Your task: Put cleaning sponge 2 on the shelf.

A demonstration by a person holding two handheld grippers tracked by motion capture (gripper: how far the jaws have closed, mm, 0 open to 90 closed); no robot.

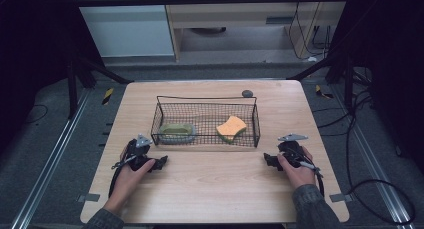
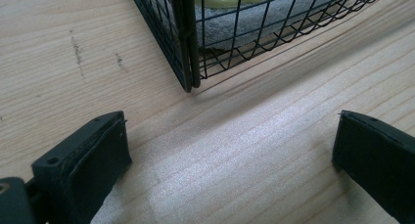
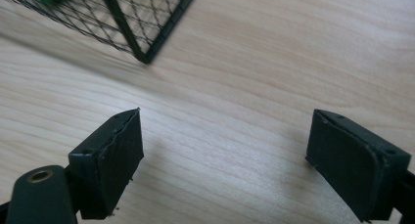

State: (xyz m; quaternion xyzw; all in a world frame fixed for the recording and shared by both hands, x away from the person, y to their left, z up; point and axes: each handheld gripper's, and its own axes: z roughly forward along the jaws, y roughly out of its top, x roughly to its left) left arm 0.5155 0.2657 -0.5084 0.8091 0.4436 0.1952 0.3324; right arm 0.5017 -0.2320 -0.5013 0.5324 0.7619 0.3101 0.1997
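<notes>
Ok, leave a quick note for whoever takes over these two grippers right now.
Left gripper: open, empty, on the table near the wire basket's left front corner.
Right gripper: open, empty, near the basket's right front corner.
In the basket: a green-and-grey sponge at left, an orange sponge at right.
Done: nothing gripped yet.
Left: probably reaching in for the sponges.

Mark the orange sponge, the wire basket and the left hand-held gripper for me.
orange sponge [image 1: 231, 127], high view, middle of its top face.
wire basket [image 1: 205, 97], high view, far rim.
left hand-held gripper [image 2: 230, 150], left gripper view, midway between its open fingertips.
</notes>
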